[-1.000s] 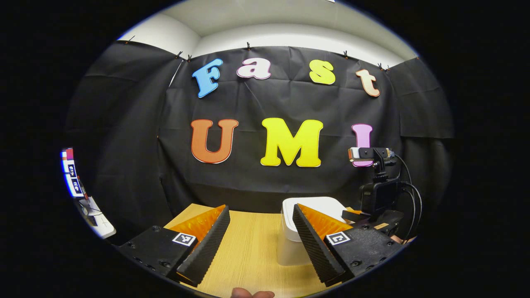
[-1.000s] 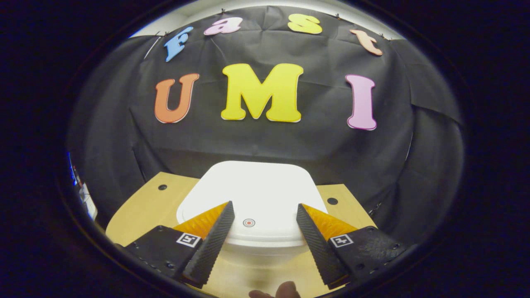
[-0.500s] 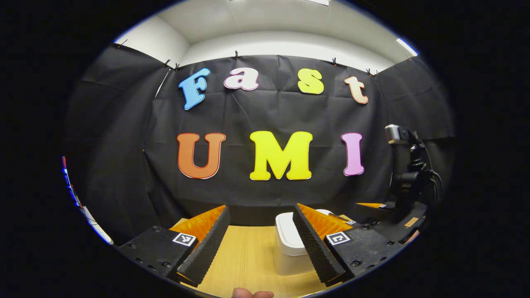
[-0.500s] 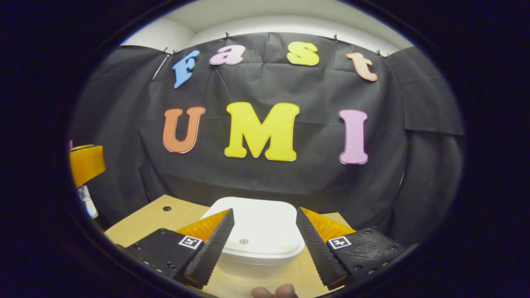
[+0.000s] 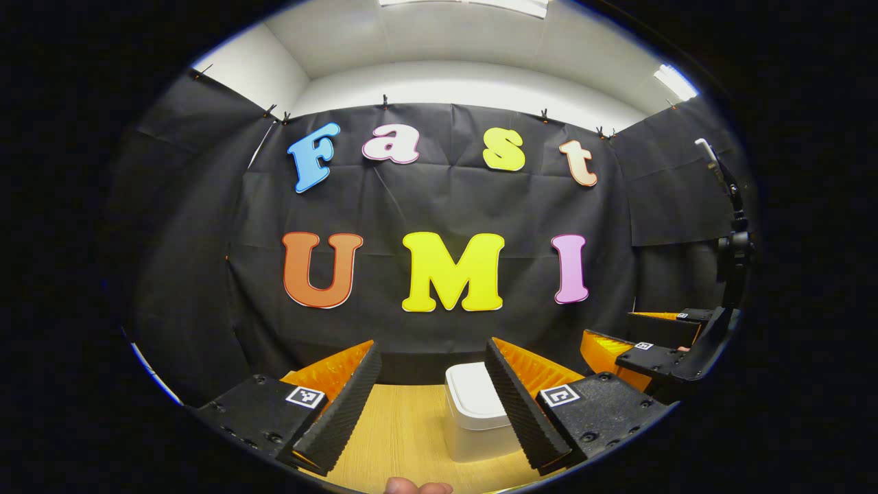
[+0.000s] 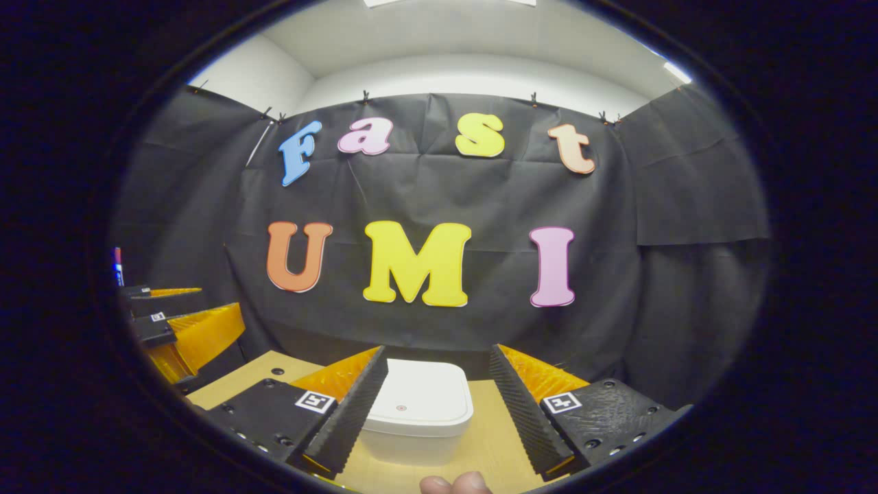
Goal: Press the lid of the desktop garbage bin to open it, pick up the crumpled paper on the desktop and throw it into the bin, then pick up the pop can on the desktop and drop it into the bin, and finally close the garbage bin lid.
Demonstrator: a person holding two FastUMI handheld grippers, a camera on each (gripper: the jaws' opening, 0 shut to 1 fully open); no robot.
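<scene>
On the wooden worktop [image 6: 490,446], seen in the right gripper view, stands the white desktop garbage bin [image 6: 417,420], lid [image 6: 422,399] down and flat, a small round mark at its centre. It sits between the two fingers of the right gripper [image 6: 437,405], whose jaws are spread wide with nothing between them touching either finger; the bin lies beyond the fingertips, apart from them. At 9 o'clock in this view the left gripper [image 6: 180,329] appears, also raised above the worktop. A fingertip [image 6: 455,484] of the person shows at 6 o'clock.

Left gripper view: the left gripper [image 5: 432,401] has its jaws spread and empty. The garbage bin [image 5: 475,422] stands on the worktop [image 5: 405,439] just beyond them, toward 5 o'clock, partly hidden behind one finger, its lid [image 5: 470,391] closed. At 3 o'clock the right gripper [image 5: 641,343] is visible with its camera mast [image 5: 732,240] rising above it. A fingertip [image 5: 417,487] shows at 6 o'clock. Black cloth [image 5: 439,206] forms the booth wall behind.
</scene>
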